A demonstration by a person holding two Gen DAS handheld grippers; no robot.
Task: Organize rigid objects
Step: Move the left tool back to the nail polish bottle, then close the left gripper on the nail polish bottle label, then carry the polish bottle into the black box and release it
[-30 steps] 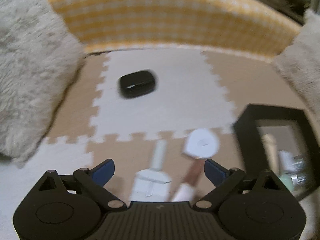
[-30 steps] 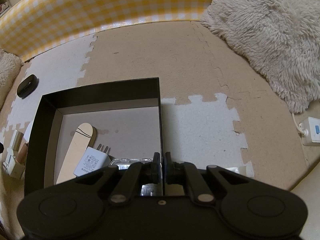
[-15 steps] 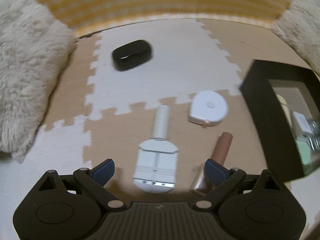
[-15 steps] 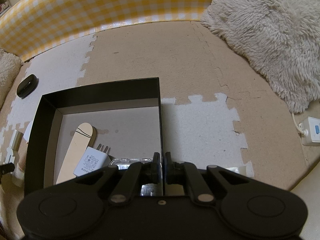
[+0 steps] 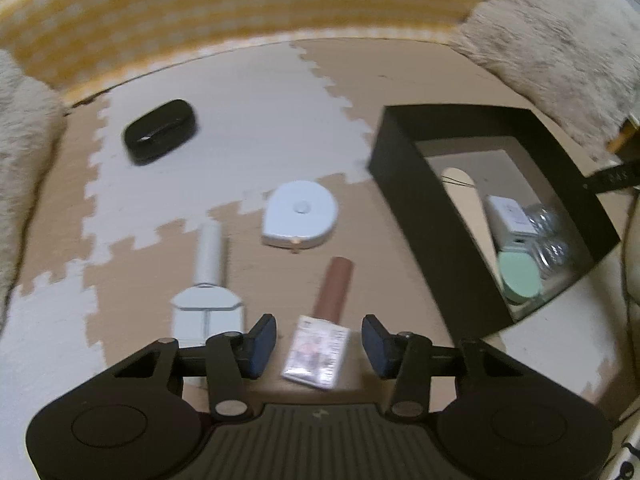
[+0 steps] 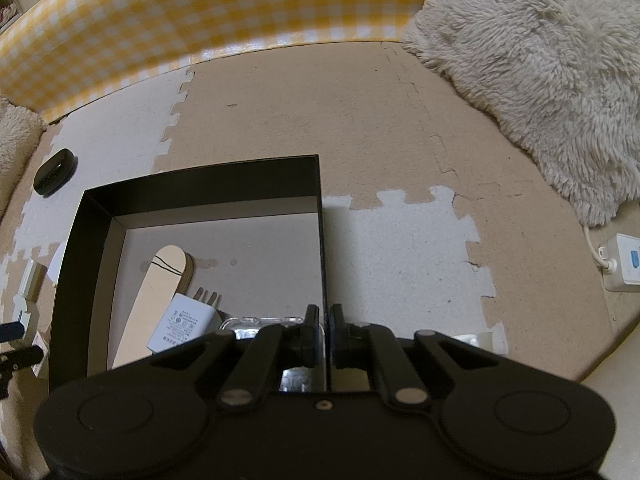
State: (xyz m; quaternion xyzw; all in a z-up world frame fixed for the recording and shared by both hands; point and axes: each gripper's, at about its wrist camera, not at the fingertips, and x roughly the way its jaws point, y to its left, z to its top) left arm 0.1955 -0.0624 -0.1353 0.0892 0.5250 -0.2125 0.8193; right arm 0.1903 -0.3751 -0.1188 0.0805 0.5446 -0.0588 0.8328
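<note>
My left gripper (image 5: 319, 346) is open, its jaws on either side of a small bottle with a brown cap (image 5: 325, 321) lying on the foam mat. A white tool with a handle (image 5: 207, 284), a white tape measure (image 5: 300, 215) and a black case (image 5: 160, 131) lie beyond it. A black box (image 5: 428, 208) stands to the right with a wooden board (image 6: 160, 300), a white charger (image 6: 182, 322) and jars inside. My right gripper (image 6: 324, 334) is shut on the box's right wall (image 6: 321, 240).
A yellow checked barrier (image 6: 180, 28) runs along the back. Fluffy white rugs lie at the right (image 6: 532, 52) and at the left (image 5: 20, 136). A white power strip (image 6: 622, 262) sits at the far right edge.
My left gripper has moved right and forward, from over the white tool to straddling the brown-capped bottle, and its jaws stand closer together. The right gripper and box have not moved.
</note>
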